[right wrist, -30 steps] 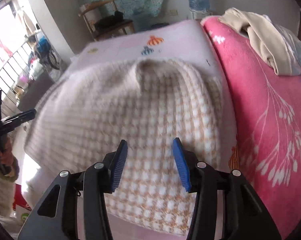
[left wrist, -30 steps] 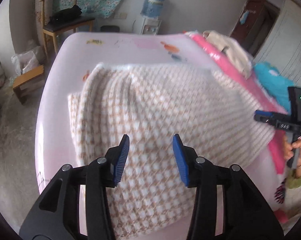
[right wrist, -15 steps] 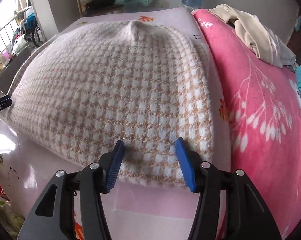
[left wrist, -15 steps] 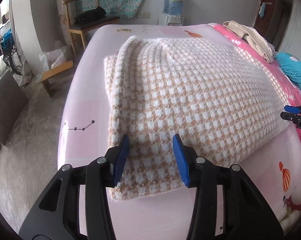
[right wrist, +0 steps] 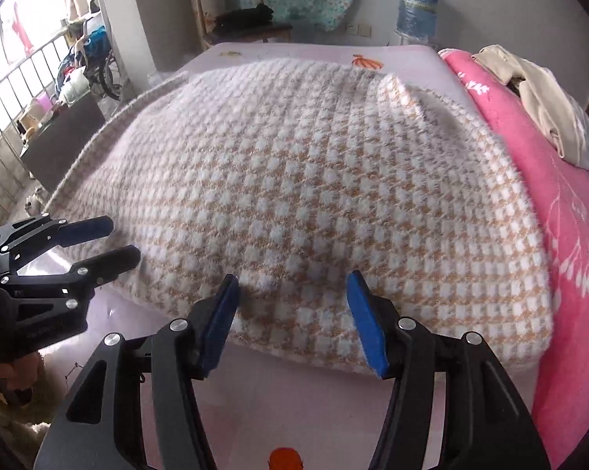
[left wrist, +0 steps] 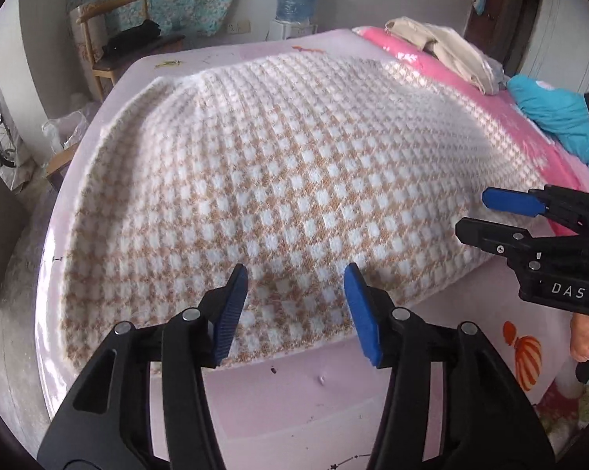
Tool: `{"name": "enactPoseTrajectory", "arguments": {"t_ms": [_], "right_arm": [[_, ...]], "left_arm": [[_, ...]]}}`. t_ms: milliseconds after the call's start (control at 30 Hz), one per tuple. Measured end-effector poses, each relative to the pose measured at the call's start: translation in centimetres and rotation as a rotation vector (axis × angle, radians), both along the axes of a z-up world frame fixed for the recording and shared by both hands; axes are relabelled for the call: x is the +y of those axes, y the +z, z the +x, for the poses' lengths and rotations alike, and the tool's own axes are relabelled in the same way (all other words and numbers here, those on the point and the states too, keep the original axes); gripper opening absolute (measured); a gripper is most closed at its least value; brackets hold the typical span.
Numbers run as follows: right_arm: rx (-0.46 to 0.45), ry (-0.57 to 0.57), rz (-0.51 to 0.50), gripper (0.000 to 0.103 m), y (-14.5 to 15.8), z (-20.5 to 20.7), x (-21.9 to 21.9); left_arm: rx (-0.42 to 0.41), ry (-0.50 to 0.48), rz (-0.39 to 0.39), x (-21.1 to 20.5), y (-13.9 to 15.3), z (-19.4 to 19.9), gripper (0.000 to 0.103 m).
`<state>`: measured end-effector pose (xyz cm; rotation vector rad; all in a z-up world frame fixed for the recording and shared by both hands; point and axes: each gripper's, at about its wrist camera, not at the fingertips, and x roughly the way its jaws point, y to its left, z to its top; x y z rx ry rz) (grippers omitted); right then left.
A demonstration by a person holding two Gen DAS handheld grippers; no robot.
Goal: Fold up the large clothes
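A fluffy tan-and-white houndstooth knitted garment [left wrist: 294, 180] lies folded flat on the pale pink bed sheet [left wrist: 302, 403], its near hem facing both tools. The left gripper [left wrist: 296, 305], black with blue pads, hovers at that hem near the left corner; its jaws have just been opening and stand half apart, nothing pinched between them. The right gripper [right wrist: 292, 315] hangs at the hem farther right, its jaws likewise just been opening and empty. A bright pink blanket [right wrist: 568, 211] borders the garment's right side, with a beige cloth [right wrist: 545, 105] lying on it.

left hand-held gripper [left wrist: 294, 309]: black frame, 2 blue ribbed pads, silver screws | right hand-held gripper [right wrist: 292, 319]: same, "DAS" marking
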<state>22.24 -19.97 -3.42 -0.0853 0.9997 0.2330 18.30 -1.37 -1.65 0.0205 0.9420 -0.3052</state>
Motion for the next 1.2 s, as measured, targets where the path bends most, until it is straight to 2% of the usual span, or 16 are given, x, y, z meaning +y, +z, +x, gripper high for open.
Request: {"name": "enactPoseTrajectory", "arguments": {"t_ms": [67,167,233,267,333,433,500,600,667,700,733,833,933,1033,1100,1200], "right_arm": [[-0.04,0.008,-0.002,0.055,0.9,-0.7,0.0],[-0.014,0.019,0.035,0.056,-0.2,-0.7,1.0],[0.001,0.031,-0.022,0.058,-2.2,-0.4,2.4],[-0.028,0.033,-0.044,0.058,-2.2,-0.8,2.7],[-0.007,0.03,-0.041,0.058,-1.4,-0.6,2.3],[-0.057,-0.02,-0.064,0.058,0.6,-1.6,-0.1],[-0.076,-0.097,-0.064,0.058,1.3,-2.0,-2.8],[-0.025,-0.215,-0.063,0.058,-0.5,-1.5,-7.0],[0.036,-0.235,-0.004,0.058,-2.6,-1.1,-8.8],[0.033,-0.24,0.016,0.058,-2.6,-1.4,-8.9],[0.03,-0.239,0.021,0.058,-1.9,-1.5,-8.9],[-0.026,-0.248,0.065,0.061,0.3,-2.4,-9.4],[-0.033,-0.304,0.106,0.064,0.3,-2.6,-11.2],[0.026,-0.33,0.144,0.065,-1.8,-1.8,-12.9],[0.039,-0.334,0.177,0.064,-1.0,-1.7,-13.2],[0.026,-0.356,0.235,0.064,0.8,-2.6,-13.8]], "left_arm": [[-0.032,0.005,-0.012,0.3,0.7,-0.7,0.049],[0.005,0.008,-0.013,-0.6,-0.7,-0.3,0.049],[0.015,0.019,0.026,-1.5,-2.2,-0.1,0.05],[-0.007,0.019,0.042,-1.8,-2.2,-0.3,0.05],[0.008,0.014,0.026,-1.3,-1.5,-0.6,0.05],[-0.04,0.055,-0.008,1.4,0.3,-1.5,0.05],[-0.056,0.113,-0.016,3.8,0.8,-1.9,0.05],[0.023,0.217,-0.034,7.5,-1.2,-0.9,0.053],[0.045,0.223,-0.123,8.9,-2.0,-0.5,0.05],[0.051,0.228,-0.134,9.0,-1.6,-0.5,0.051],[0.049,0.228,-0.131,8.9,-1.1,-0.7,0.052],[-0.027,0.21,-0.127,8.7,0.6,-2.1,0.063],[-0.047,0.208,-0.133,8.6,0.9,-2.4,0.069],[0.032,0.23,-0.091,8.4,-1.3,-0.9,0.07],[0.016,0.236,-0.106,8.7,-1.1,-1.3,0.07],[-0.032,0.228,-0.126,8.8,0.7,-2.7,0.07]]}}
